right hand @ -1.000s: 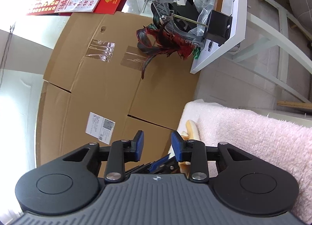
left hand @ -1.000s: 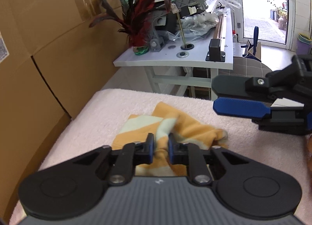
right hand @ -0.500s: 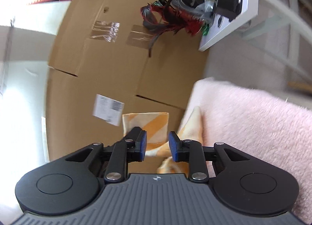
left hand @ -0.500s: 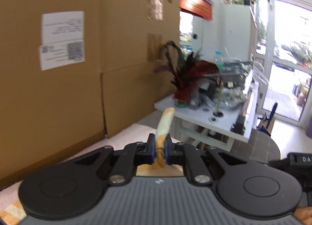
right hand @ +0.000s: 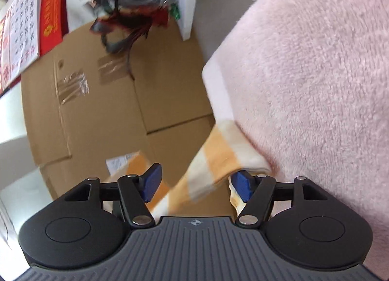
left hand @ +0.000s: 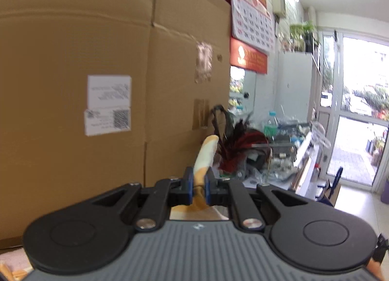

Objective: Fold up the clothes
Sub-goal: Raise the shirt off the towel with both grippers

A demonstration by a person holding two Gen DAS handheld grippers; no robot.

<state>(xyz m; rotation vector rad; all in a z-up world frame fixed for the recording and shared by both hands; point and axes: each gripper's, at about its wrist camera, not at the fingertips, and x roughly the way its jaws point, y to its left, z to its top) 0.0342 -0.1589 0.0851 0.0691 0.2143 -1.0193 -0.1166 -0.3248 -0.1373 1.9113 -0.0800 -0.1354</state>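
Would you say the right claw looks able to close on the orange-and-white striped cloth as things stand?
Probably yes. The right claw is open, and the striped cloth hangs right between its fingers with nothing in front of it. The left claw holds another part, raised clear of it.

The left gripper (left hand: 198, 185) is clamped on a fold of cloth (left hand: 205, 153); the right gripper (right hand: 197, 186) (tilted sideways) gapes wide.
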